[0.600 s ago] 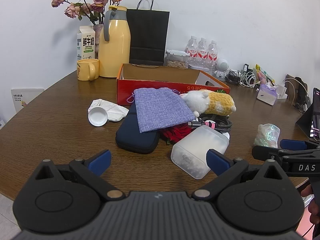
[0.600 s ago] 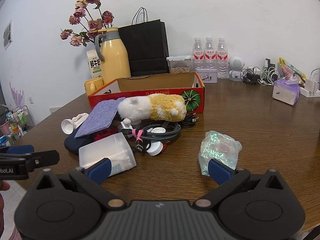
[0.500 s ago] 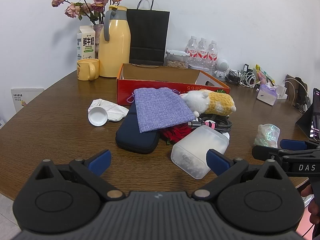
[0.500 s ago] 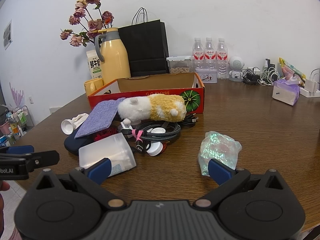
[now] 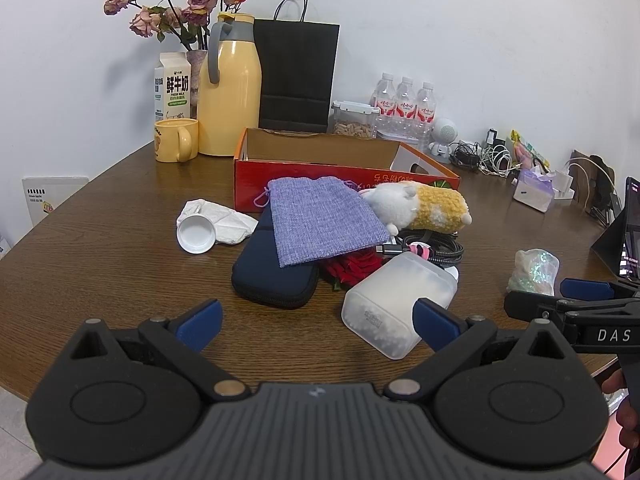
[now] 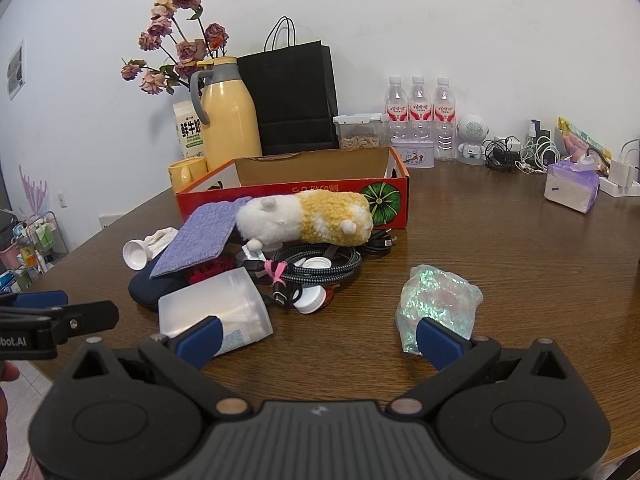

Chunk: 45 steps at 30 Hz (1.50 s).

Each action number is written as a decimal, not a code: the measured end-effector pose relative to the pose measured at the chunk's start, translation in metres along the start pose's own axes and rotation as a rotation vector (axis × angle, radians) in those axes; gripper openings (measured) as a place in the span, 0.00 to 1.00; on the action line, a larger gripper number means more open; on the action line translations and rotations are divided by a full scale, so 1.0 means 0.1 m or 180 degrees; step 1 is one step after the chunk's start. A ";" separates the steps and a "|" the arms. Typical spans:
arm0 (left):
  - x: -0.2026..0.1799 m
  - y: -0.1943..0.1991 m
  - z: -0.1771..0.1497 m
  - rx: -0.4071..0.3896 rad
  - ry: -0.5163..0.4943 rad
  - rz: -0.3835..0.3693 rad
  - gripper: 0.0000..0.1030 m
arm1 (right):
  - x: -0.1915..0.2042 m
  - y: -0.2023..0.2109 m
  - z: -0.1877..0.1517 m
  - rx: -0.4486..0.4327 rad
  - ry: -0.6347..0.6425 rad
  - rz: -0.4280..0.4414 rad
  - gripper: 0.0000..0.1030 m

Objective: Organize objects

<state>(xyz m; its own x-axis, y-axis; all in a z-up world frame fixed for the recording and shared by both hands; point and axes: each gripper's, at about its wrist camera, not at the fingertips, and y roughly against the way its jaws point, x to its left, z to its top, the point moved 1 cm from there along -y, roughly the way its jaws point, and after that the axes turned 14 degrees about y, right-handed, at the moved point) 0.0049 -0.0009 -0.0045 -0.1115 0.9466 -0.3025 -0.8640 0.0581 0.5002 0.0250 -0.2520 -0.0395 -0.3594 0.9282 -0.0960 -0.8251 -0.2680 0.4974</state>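
Note:
A pile lies on the brown table [image 5: 100,240] in front of an open red cardboard box [image 5: 344,168]: a purple cloth pouch [image 5: 320,216], a plush hamster [image 5: 420,208], a navy case [image 5: 272,276], a frosted plastic container [image 5: 396,300], coiled cables [image 6: 316,264], a white cap [image 5: 196,236] and a red rose [image 5: 352,268]. An iridescent bag [image 6: 436,304] lies to the right. My left gripper [image 5: 316,320] is open and empty, near the container. My right gripper [image 6: 316,336] is open and empty, its right fingertip beside the iridescent bag.
At the back stand a yellow thermos [image 5: 228,92], a milk carton [image 5: 172,88], a yellow mug [image 5: 176,140], a black paper bag [image 5: 296,72], water bottles [image 5: 404,100], a small white robot toy [image 5: 444,136], chargers and a tissue pack [image 5: 534,192]. A tablet [image 5: 624,232] stands at the right edge.

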 end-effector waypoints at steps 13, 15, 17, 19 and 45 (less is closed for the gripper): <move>0.00 0.00 0.00 0.0031 -0.0050 -0.0087 1.00 | 0.01 0.01 0.01 -0.0003 -0.0001 -0.0002 1.00; 0.00 0.00 0.00 0.0031 -0.0049 -0.0088 1.00 | 0.01 0.01 0.00 -0.0002 -0.0001 -0.0002 1.00; 0.00 0.00 0.00 0.0031 -0.0049 -0.0087 1.00 | 0.01 0.01 0.00 0.0000 -0.0003 -0.0001 1.00; 0.00 0.00 0.00 0.0030 -0.0049 -0.0088 1.00 | 0.01 0.01 0.00 0.0000 -0.0004 -0.0002 1.00; -0.05 -0.06 0.00 0.0091 -0.0090 -0.0141 1.00 | -0.04 -0.02 -0.02 -0.0018 0.0044 0.0029 1.00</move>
<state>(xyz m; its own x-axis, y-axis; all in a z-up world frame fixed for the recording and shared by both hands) 0.0104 -0.0060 -0.0056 -0.0592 0.9515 -0.3019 -0.8533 0.1087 0.5100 0.0271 -0.2557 -0.0422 -0.3728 0.9221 -0.1034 -0.8242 -0.2779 0.4934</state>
